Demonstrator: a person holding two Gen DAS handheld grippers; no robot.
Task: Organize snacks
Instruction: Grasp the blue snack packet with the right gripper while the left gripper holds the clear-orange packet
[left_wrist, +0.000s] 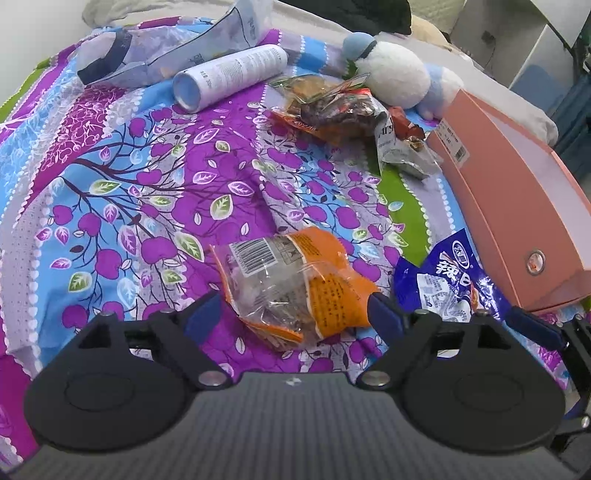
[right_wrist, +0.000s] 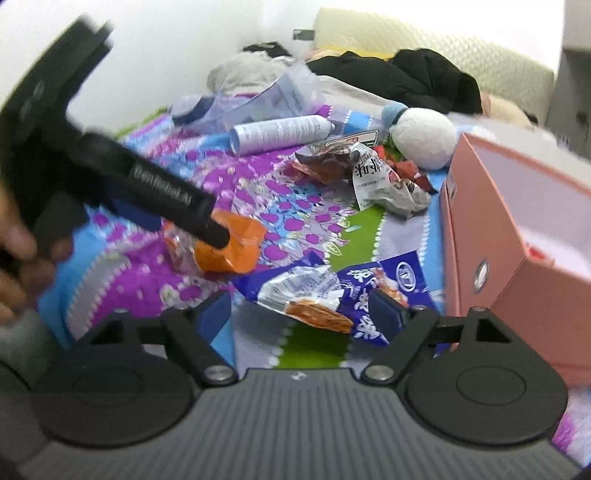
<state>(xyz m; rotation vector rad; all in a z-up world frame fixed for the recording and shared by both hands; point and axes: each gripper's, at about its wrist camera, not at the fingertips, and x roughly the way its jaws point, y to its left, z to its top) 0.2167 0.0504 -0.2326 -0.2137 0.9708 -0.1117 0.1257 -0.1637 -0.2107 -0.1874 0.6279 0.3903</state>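
An orange snack packet (left_wrist: 295, 288) lies on the flowered bedspread, between the spread fingers of my open left gripper (left_wrist: 291, 314). It also shows in the right wrist view (right_wrist: 229, 243), partly behind the left gripper's body. A blue snack packet (left_wrist: 443, 280) lies to its right, beside a pink open box (left_wrist: 517, 199). My open right gripper (right_wrist: 306, 314) has the blue packet (right_wrist: 332, 295) between its fingers. A pile of red and silver snack packets (left_wrist: 362, 114) lies farther back; it also shows in the right wrist view (right_wrist: 369, 173).
A white plush toy (left_wrist: 395, 74), a white spray can (left_wrist: 229, 77) and a clear plastic bag (left_wrist: 166, 51) lie at the back of the bed. Dark clothes (right_wrist: 406, 77) lie by the wall. The pink box (right_wrist: 517, 229) stands at right.
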